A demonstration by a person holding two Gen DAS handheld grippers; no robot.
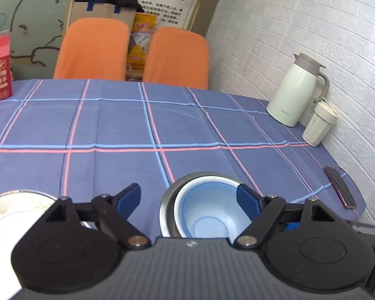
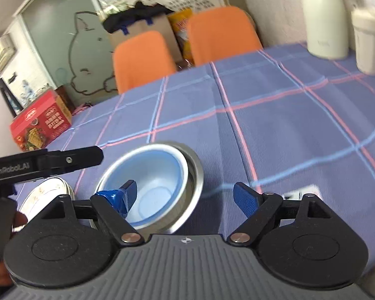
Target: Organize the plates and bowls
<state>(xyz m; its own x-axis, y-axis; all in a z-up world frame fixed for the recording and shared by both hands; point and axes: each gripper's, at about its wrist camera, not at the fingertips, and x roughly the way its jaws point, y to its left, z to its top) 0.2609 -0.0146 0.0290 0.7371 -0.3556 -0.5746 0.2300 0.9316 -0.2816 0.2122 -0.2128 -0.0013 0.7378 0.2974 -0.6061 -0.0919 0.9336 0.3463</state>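
Steel bowl [image 2: 187, 175] on checked tablecloth [image 1: 112, 125], blue bowl [image 1: 212, 212] nested inside. Plate [image 1: 12, 215] just left. Right gripper [image 2: 185, 197] nearer, spread wide, empty, left finger over blue rim. Left gripper [image 1: 188, 200] spread wide, empty, straddling bowls.

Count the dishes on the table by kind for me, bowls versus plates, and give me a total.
Bowls: 2, a blue bowl nested inside a steel bowl.
Plates: 1, a white plate with a patterned rim, left of the bowls.
Total: 3 dishes.
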